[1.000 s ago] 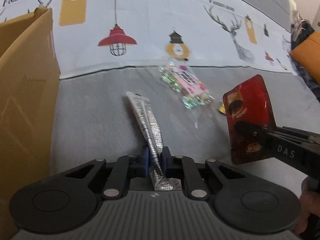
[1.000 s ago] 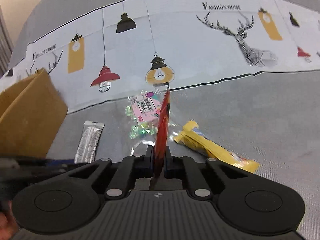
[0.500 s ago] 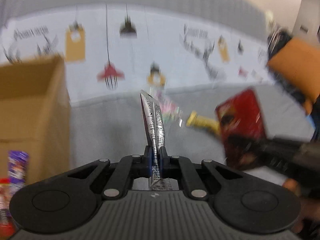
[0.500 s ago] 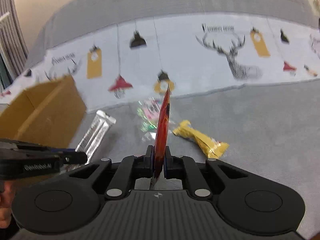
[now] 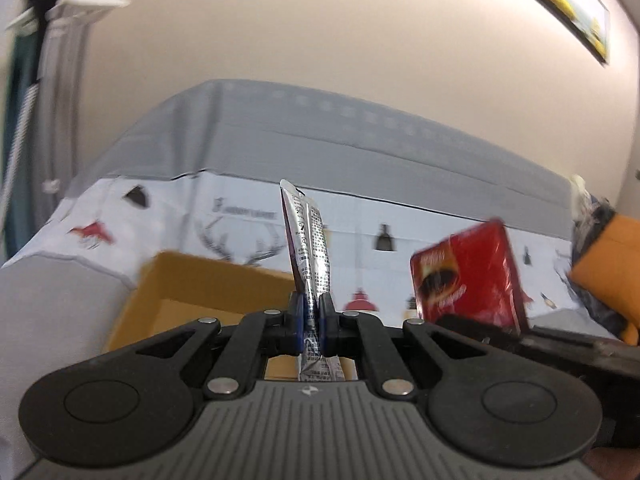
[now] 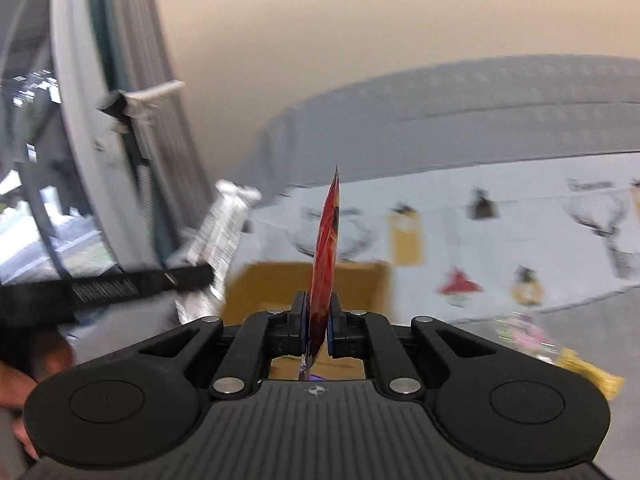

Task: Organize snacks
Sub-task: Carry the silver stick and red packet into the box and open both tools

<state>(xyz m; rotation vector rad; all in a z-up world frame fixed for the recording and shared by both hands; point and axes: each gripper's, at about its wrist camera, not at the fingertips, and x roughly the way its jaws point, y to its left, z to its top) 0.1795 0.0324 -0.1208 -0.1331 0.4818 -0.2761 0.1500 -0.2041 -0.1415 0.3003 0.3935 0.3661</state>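
Observation:
My left gripper [image 5: 311,320] is shut on a silver snack stick pack [image 5: 307,248], held upright in the air above the open cardboard box [image 5: 192,292]. My right gripper [image 6: 318,320] is shut on a red snack packet [image 6: 326,256], seen edge-on, with the same box [image 6: 272,284] just beyond it. In the left wrist view the red packet [image 5: 466,276] shows face-on at the right. In the right wrist view the silver pack [image 6: 218,236] shows at the left, held by the left gripper.
A pink-and-green sweet bag [image 6: 520,332] and a yellow snack bar [image 6: 592,372] lie on the grey sofa seat at the right. The printed white cloth [image 5: 420,232] covers the sofa back. An orange cushion [image 5: 612,264] sits far right.
Both grippers have risen from the sofa seat and swung left toward the cardboard box, each still holding its snack. The views now tilt up to the wall.

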